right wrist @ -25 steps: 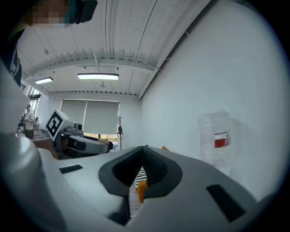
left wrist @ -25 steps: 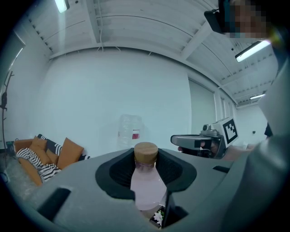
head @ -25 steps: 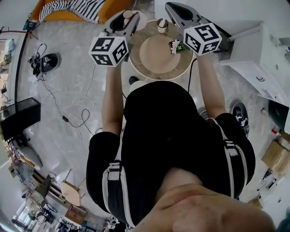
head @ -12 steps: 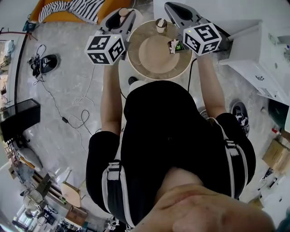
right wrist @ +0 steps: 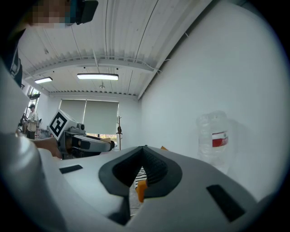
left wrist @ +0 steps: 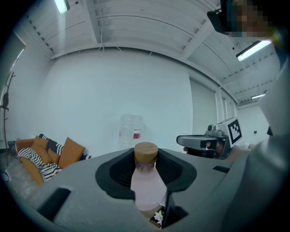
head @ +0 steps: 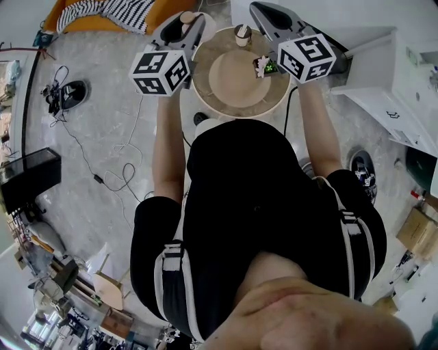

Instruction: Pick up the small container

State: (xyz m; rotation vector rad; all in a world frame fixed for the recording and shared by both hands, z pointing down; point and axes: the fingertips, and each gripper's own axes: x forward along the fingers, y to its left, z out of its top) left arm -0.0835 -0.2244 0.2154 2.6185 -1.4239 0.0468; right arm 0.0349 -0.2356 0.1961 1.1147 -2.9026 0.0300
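A small pale pink bottle [left wrist: 146, 186] with a wooden cork top sits between the black pads of my left gripper [left wrist: 145, 156], which is shut on it. In the head view the same bottle [head: 186, 16] is held in the air by the left gripper [head: 183, 20], just off the left edge of the round table [head: 205, 102]. My right gripper [head: 257, 9] hovers over the table's far right side. Its jaws [right wrist: 144, 149] meet at the tip with nothing between them. A second small corked jar [head: 242, 34] stands at the table's far edge.
A beige round plate [head: 236, 76] lies on the table, with a small dark object showing a green light [head: 265, 67] at its right. A clear water bottle [left wrist: 130, 131] stands by the wall. A sofa with a striped throw [head: 109, 10], floor cables [head: 102, 157] and a white cabinet [head: 383, 89] surround the table.
The left gripper has drifted slightly left with the bottle, from over the table's edge to just beside it. The right gripper has stayed where it was.
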